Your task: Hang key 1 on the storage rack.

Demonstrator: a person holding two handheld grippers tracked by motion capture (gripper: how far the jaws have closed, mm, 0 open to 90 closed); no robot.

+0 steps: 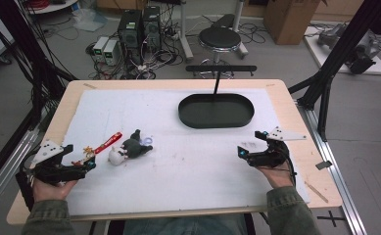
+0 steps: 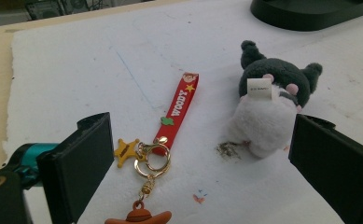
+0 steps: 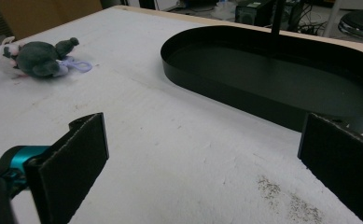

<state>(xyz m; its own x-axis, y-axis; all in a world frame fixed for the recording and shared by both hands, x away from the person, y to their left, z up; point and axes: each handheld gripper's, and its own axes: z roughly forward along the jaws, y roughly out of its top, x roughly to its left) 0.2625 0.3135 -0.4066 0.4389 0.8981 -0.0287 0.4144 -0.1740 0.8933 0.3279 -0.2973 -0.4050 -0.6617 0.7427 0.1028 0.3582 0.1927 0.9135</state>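
Observation:
A red "WOODY" keychain strap (image 2: 180,111) with a gold ring, a yellow star and a small brown hat lies on the white mat, just ahead of my left gripper (image 2: 202,158). In the high view the strap (image 1: 108,142) runs toward that gripper (image 1: 83,161), whose jaws stand wide open and hold nothing. Right of the strap lies a grey and white plush toy (image 2: 268,100) (image 1: 129,148) (image 3: 34,58) with a pale purple ring. My right gripper (image 1: 249,144) (image 3: 202,158) rests open over bare mat at the right, near the black oval tray (image 1: 216,111) (image 3: 272,70).
A white mat (image 1: 188,166) covers most of the wooden table (image 1: 296,122). A black T-shaped stand (image 1: 221,71) rises behind the tray. Beyond the table's far edge sit a stool (image 1: 220,39), computer boxes and cables on the floor. Black frame bars flank both sides.

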